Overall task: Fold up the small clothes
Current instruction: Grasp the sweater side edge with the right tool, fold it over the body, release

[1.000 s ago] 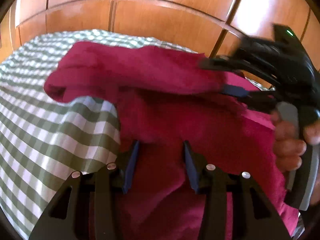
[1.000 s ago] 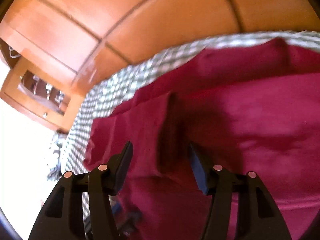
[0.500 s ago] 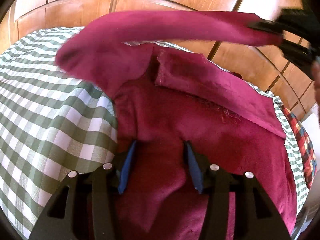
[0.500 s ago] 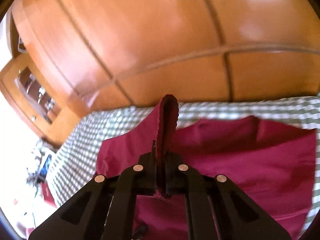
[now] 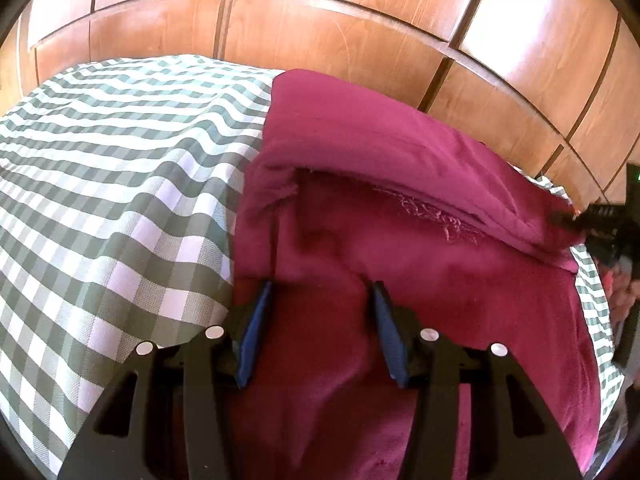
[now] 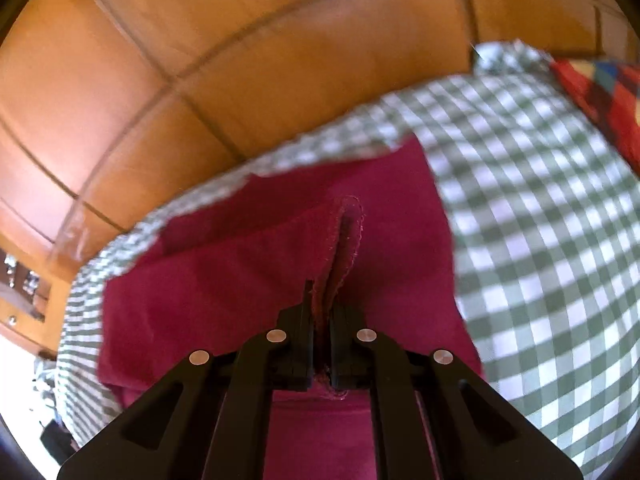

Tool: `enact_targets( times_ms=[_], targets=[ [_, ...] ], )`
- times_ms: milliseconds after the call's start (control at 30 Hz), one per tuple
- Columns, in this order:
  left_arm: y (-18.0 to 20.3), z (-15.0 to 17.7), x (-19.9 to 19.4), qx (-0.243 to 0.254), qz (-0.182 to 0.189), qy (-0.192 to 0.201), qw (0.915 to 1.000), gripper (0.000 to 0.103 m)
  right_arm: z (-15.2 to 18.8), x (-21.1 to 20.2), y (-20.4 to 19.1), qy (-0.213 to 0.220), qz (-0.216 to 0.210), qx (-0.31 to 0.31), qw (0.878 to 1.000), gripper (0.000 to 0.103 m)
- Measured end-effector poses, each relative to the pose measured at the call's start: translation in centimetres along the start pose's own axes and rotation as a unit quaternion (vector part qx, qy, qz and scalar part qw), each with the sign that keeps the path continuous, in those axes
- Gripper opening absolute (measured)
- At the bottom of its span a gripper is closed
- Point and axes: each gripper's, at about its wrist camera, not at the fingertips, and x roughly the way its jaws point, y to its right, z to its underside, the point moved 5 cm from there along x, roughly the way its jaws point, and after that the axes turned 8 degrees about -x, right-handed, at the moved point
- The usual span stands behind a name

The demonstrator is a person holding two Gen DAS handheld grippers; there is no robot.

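A magenta cloth (image 5: pixel 420 240) lies on a green-and-white checked bed cover (image 5: pixel 112 168). Its far part is folded over into a thick band (image 5: pixel 400 148). My left gripper (image 5: pixel 320 300) is open, its blue pads (image 5: pixel 256 328) resting on the cloth's near part. My right gripper (image 6: pixel 322 308) is shut on a hemmed edge of the cloth (image 6: pixel 344 240) and holds it low over the cloth's right end. The right gripper also shows at the far right of the left wrist view (image 5: pixel 576 220), at the end of the folded band.
A wooden panelled wall (image 5: pixel 320 12) stands just behind the bed. A red patterned fabric (image 6: pixel 600 96) lies at the right end of the bed. A wooden cabinet (image 6: pixel 24 280) stands to the left.
My right gripper shut on the cloth's edge, lifted it high, then carried it right and down, laying a folded band across the far side. The left gripper stayed open in place.
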Motion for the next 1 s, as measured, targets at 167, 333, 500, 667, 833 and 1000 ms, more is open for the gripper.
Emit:
enact_targets(
  times_ms=[167,333,500,667,833,1000],
  targets=[
    [0.7,-0.6,-1.0,0.02,-0.016,-0.019,0.9995,0.047,0.5,0.0,0.3,-0.001,-0.007,-0.005,1.0,0.005],
    [2.5,-3.4,-4.0,0.034,0.012,0.025,0.999,0.048,0.0,-1.2,-0.1,0.006,-0.015,-0.027,1.0,0.005],
    [4.1,-6.0,-3.3,0.057,0.002,0.044,0.9974,0.049,-0.7,-4.4,-1.0,0.04,0.002,-0.054,0.998,0.007],
    [4.8,-7.5,-1.8,0.052,-0.006,0.042,0.9977,0.049,0.2,-5.4,-5.3,0.056,-0.01,-0.119,0.991,0.043],
    [5.3,-8.2,1.2,0.061,-0.041,0.022,0.9971,0.049,1.5,-1.5,-7.6,0.044,0.066,-0.186,0.979,0.055],
    [4.3,-7.4,4.3,0.065,-0.063,-0.001,0.9959,0.051,3.1,2.1,-4.6,0.053,0.086,-0.185,0.978,0.056]
  ],
)
